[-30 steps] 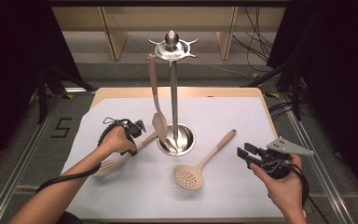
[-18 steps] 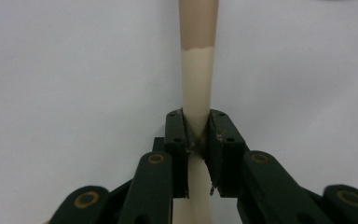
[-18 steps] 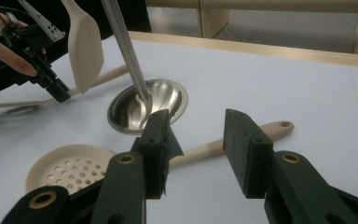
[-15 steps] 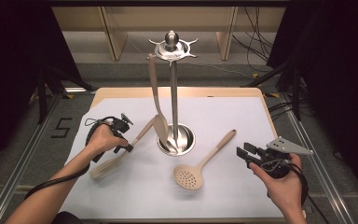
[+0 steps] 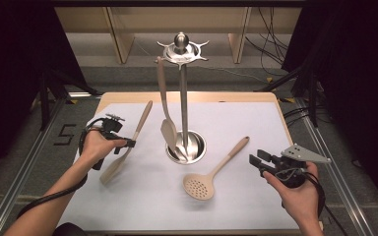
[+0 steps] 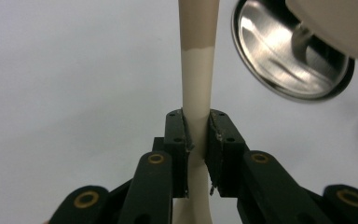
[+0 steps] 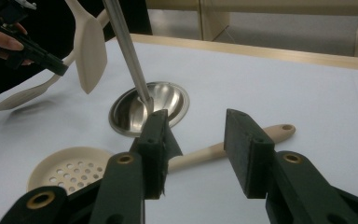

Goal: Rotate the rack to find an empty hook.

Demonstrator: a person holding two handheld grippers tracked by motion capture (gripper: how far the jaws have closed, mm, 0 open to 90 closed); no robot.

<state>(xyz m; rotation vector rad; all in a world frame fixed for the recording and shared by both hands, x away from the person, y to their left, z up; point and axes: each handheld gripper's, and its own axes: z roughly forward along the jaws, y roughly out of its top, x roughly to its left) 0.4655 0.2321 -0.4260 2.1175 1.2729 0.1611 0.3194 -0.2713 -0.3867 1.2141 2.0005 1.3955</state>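
Spatula (image 5: 128, 145) swung left, handle up-right, blade near-left, left tongs (image 5: 124, 143) clamping neck

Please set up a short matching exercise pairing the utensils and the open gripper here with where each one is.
Things:
1. spatula
2. turner
3. skimmer
4. right gripper

Places or states:
A. hanging from the stand
B. lying flat on the white sheet
C. jaws open, nothing between them
D. clamped in the left gripper

Pairs: 1-D, 2-A, 3-B, 4-C
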